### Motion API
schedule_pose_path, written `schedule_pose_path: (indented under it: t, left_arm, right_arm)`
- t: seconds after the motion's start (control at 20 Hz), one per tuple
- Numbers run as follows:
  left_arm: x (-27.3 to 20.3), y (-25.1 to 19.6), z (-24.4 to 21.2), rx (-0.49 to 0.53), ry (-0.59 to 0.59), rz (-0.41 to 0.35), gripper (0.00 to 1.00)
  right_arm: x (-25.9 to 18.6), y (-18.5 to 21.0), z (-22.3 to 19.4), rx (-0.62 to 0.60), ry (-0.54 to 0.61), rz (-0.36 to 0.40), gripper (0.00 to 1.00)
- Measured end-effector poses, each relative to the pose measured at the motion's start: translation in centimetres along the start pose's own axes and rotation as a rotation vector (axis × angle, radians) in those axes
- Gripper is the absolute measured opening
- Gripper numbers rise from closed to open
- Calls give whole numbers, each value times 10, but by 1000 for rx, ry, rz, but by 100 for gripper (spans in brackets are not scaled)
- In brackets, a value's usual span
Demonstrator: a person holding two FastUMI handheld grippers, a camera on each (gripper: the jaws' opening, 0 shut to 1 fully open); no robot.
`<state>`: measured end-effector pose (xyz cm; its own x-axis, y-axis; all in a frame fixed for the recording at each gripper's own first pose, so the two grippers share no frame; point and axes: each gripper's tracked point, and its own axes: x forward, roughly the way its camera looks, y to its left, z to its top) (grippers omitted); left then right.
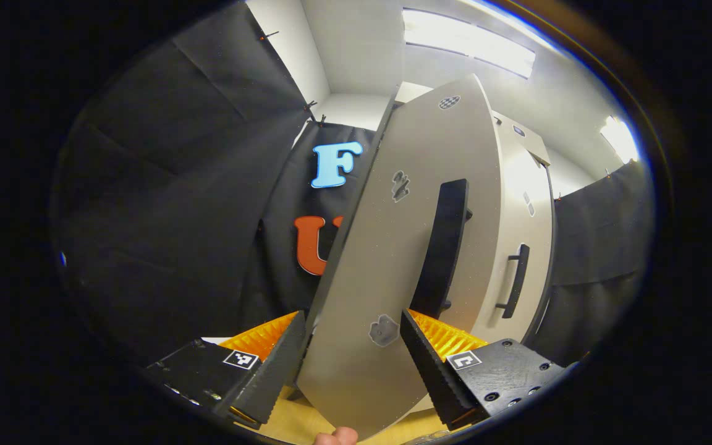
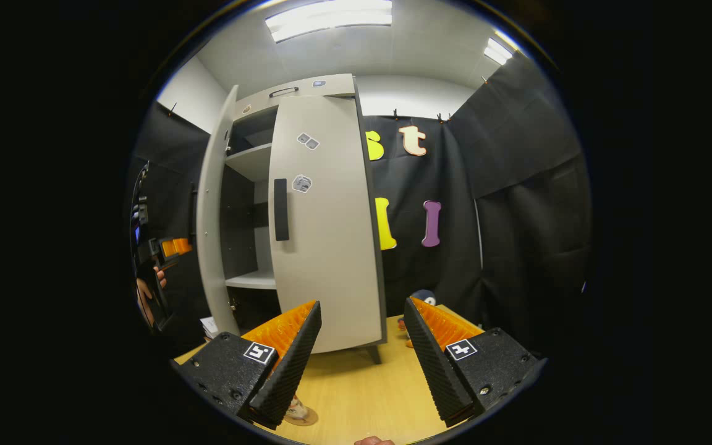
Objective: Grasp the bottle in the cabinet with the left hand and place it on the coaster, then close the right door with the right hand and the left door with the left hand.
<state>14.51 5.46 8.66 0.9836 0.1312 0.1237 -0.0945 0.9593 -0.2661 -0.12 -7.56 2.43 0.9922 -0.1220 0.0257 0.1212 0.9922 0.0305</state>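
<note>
The grey cabinet [image 2: 325, 86] stands on a wooden table. Its right door [image 2: 331, 247] lies shut against the frame, and its black handle [image 2: 280, 210] faces me. The left door [image 1: 387, 247] stands open, and my left gripper [image 1: 356, 364] is open astride its edge, one finger on each side. That gripper [image 2: 167, 247] also appears at the far left in the right gripper view, held by a hand. My right gripper [image 2: 362, 352] hangs open above the table with nothing between its fingers. A small pale object on a brown coaster [image 2: 300, 415], likely the bottle, peeks out under the left finger.
Bare shelves [image 2: 251, 281] show inside the cabinet between the doors. A blue-capped item [image 2: 423, 296] sits on the wooden table [image 2: 362, 383] right of the cabinet. The right door's handle [image 1: 517, 281] lies beyond the left door's handle [image 1: 449, 247].
</note>
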Motion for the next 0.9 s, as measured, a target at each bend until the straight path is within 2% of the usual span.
schedule_pose_path:
  t: [0.05, 0.1, 0.15, 0.25, 0.3, 0.4, 0.45, 0.5, 0.75, 0.8, 0.9]
  left_arm:
    - [1, -2, -1, -1, -5, 3, 94]
    - [3, -2, -2, 3, -9, 3, 100]
    - [5, -3, -2, 9, -11, 2, 94]
    - [3, -5, -5, 16, -5, -7, 95]
    - [0, -7, -7, 21, -2, -22, 99]
    - [-11, -3, -12, 50, -1, -42, 99]
    - [-17, 1, -19, 66, 12, -46, 95]
    - [-25, 5, -30, 74, 36, -46, 99]
    - [-64, 23, -89, 92, 197, -17, 100]
    - [-71, 23, -97, 86, 218, -18, 95]
    - [-82, 15, -106, 86, 239, -41, 95]
  right_arm:
    - [-5, -7, 0, -19, 4, -19, 83]
    - [-10, -13, -1, -34, 5, -38, 83]
    - [-14, -18, 0, -44, 7, -53, 83]
    - [-20, -22, -2, -48, 12, -74, 83]
    - [-20, -23, -2, -47, 14, -79, 83]
    - [-19, -21, -5, -41, 21, -76, 83]
    - [-18, -17, -8, -38, 29, -68, 83]
    - [-17, -12, -11, -34, 35, -56, 83]
    - [-3, 15, -26, -16, 78, 26, 83]
    - [-1, 22, -27, -11, 77, 44, 83]
    - [4, 35, -29, -6, 77, 83, 83]
